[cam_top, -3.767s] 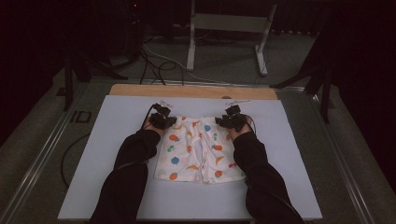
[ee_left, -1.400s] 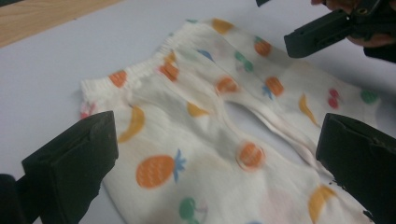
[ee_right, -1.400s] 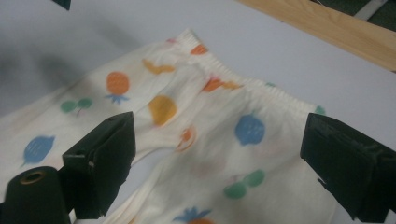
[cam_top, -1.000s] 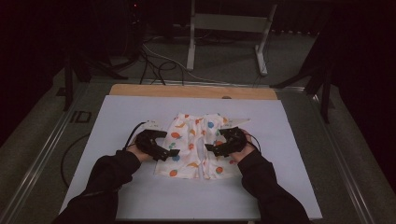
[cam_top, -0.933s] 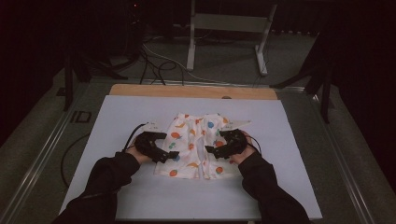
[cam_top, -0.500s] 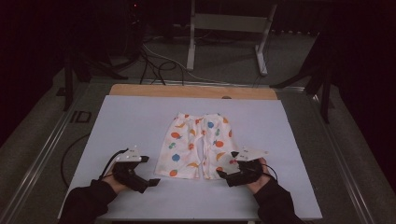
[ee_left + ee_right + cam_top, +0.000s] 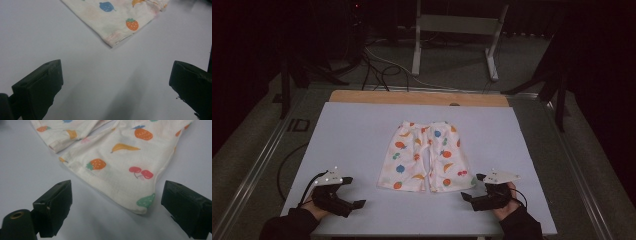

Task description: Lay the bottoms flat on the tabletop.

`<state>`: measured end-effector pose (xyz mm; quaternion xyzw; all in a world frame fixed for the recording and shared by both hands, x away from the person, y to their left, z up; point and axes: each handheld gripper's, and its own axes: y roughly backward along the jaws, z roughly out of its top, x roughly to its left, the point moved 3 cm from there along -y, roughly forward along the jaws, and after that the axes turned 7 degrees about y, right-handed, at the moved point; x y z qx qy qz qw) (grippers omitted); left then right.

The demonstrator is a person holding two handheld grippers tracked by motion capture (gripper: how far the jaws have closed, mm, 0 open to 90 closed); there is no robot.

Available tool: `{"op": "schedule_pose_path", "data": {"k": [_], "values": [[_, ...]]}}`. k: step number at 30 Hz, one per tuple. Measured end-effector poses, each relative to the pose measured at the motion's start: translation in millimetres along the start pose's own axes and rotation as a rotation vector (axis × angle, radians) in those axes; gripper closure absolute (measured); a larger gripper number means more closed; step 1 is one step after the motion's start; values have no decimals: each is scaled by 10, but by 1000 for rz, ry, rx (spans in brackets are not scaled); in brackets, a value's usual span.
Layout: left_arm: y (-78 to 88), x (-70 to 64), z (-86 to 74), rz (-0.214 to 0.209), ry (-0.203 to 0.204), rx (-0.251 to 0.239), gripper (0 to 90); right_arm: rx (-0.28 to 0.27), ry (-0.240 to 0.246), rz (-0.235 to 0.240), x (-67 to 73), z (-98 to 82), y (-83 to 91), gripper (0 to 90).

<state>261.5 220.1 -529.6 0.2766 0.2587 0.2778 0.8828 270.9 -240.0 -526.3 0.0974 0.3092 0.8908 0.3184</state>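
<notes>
A pair of small white shorts (image 7: 426, 157) with a fruit print lies flat in the middle of the white table top (image 7: 357, 130), waistband far, leg hems toward me. My left gripper (image 7: 358, 204) rests near the front edge, left of the shorts, open and holding nothing. In the left gripper view its jaws stand wide apart (image 7: 117, 77), and a hem corner of the shorts (image 7: 117, 17) lies a little beyond them. My right gripper (image 7: 466, 197) sits at the front right, also open. In the right gripper view its jaws (image 7: 116, 200) flank the near hem of the shorts (image 7: 120, 157) without touching it.
A wooden strip (image 7: 412, 97) runs along the table's far edge. Beyond it stand a metal frame (image 7: 452, 25) and loose cables (image 7: 377, 65) on the dark floor. Metal rails (image 7: 257, 160) border the table's sides.
Both grippers have drawn back from the shorts to the table's near edge and stand open. The shorts stay spread flat in the middle.
</notes>
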Motion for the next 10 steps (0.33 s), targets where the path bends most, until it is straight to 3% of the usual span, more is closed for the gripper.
{"op": "schedule_pose_path", "data": {"k": [10], "values": [[24,-33,24,-5,0,-35,0,7,25,-9,26,9,-13,103]]}}
